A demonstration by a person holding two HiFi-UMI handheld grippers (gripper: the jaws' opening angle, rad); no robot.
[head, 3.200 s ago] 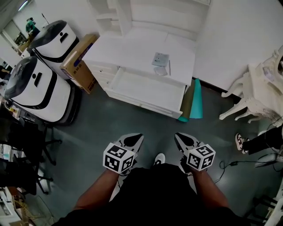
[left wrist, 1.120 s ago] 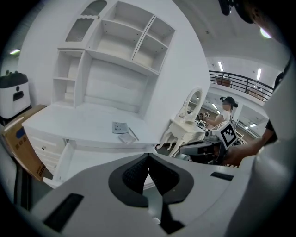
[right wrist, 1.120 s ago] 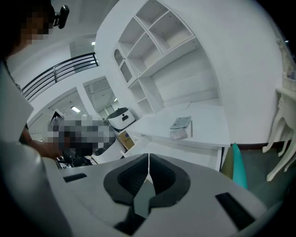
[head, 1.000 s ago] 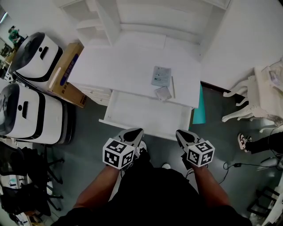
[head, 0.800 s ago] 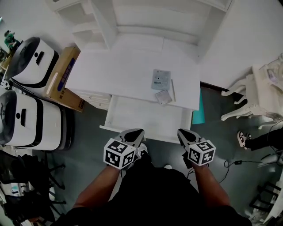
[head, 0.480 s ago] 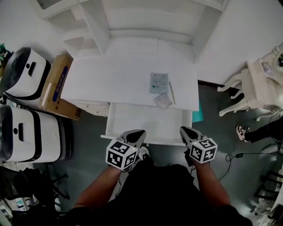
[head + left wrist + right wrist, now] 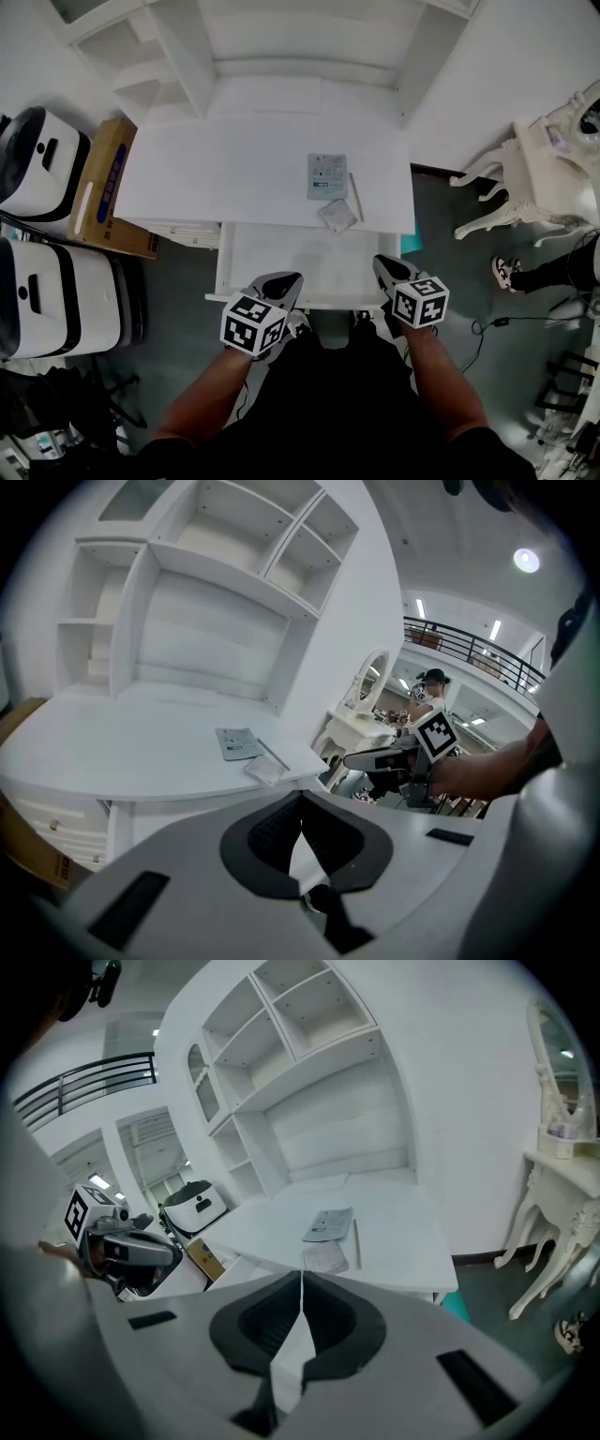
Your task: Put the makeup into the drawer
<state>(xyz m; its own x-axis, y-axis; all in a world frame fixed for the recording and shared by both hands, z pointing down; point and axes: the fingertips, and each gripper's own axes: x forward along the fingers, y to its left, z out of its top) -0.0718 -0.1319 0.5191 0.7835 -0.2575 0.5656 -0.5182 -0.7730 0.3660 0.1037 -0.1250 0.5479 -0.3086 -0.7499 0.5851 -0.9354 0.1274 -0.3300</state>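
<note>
On the white desk (image 7: pixel 234 159) lie a flat grey makeup packet (image 7: pixel 326 175), a small clear square packet (image 7: pixel 337 216) and a thin pencil (image 7: pixel 355 196). Below the desk's front edge the drawer (image 7: pixel 281 258) stands pulled out, its inside bare. My left gripper (image 7: pixel 284 281) and right gripper (image 7: pixel 382 266) hover side by side at the drawer's front rim, both shut and holding nothing. The left gripper view has the grey packet (image 7: pixel 237 742) and the square packet (image 7: pixel 263 770) ahead of the left gripper (image 7: pixel 301 795). Beyond the right gripper (image 7: pixel 301 1275), the right gripper view shows the same packet (image 7: pixel 329 1224).
A shelved hutch (image 7: pixel 281 42) rises at the desk's back. A cardboard box (image 7: pixel 101 187) and two white machines (image 7: pixel 52 291) stand left. At the right are an ornate white table (image 7: pixel 539 155), a teal object (image 7: pixel 410 244) and a person's shoe (image 7: pixel 502 272).
Both grippers have come forward with the person, from open floor up to the front of the drawer. Their jaws have stayed shut. The items on the desk have not moved.
</note>
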